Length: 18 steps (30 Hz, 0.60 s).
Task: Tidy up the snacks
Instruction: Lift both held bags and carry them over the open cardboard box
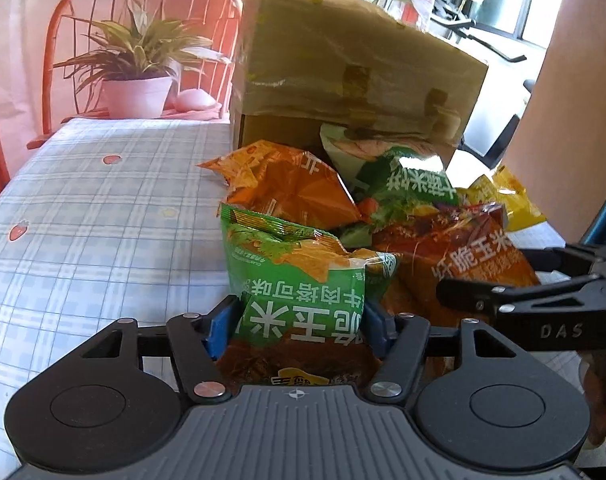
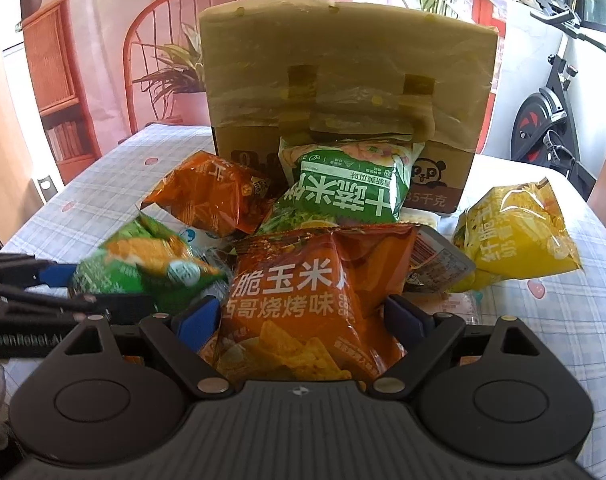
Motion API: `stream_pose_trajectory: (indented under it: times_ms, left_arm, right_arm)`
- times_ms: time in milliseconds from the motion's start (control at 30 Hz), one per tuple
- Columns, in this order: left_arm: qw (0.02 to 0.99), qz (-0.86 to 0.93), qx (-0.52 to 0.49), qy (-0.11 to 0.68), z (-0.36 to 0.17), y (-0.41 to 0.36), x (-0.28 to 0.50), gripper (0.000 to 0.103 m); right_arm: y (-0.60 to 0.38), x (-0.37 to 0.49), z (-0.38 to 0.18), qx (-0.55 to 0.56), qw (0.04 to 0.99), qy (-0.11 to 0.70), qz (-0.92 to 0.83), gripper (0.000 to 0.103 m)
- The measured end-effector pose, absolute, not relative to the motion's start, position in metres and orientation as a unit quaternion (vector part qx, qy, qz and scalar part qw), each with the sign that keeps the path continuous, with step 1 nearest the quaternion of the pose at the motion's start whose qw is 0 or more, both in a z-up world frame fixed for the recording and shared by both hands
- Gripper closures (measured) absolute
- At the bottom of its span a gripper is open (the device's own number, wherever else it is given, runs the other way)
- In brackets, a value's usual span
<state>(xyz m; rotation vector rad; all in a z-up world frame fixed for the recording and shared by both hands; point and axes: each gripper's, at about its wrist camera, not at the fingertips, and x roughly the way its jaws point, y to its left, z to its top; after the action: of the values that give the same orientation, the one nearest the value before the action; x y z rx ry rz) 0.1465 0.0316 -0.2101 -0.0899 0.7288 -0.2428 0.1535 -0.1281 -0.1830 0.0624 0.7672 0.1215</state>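
Note:
A pile of snack bags lies in front of a cardboard box (image 1: 343,80) on a checked tablecloth. My left gripper (image 1: 299,322) is shut on a green corn-chip bag (image 1: 299,280); the same bag shows blurred in the right wrist view (image 2: 143,268). My right gripper (image 2: 303,316) is shut on an orange corn-chip bag (image 2: 303,292), also seen in the left wrist view (image 1: 455,256). Behind lie another orange bag (image 2: 211,196), a green bag (image 2: 343,188) leaning on the box (image 2: 343,72), and a yellow bag (image 2: 515,236) at the right.
The table (image 1: 83,208) stretches to the left under a plaid cloth with strawberry prints. A potted plant (image 1: 137,92) stands on a red chair (image 1: 143,8) at the far end. An exercise bike (image 2: 551,100) stands beyond the table's right side.

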Motion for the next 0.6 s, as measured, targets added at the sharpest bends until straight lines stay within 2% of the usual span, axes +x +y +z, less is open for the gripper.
stream_pose_trajectory:
  times_ms: [233,533,600]
  left_arm:
    - [0.935,-0.129,-0.027,0.329,-0.201,0.027,0.139,0.036]
    - [0.951,-0.111,-0.033,0.288,-0.178,0.035,0.133,0.037]
    - [0.953,-0.106,-0.037,0.280,-0.172,0.037,0.133,0.037]
  right_arm:
    - [-0.129,0.151,-0.185,0.032,0.924,0.376,0.058,0.012]
    - [-0.129,0.142,-0.175,0.033,0.933,0.348,0.082,0.032]
    - [-0.130,0.141,-0.171,0.037,0.935,0.341,0.087,0.033]
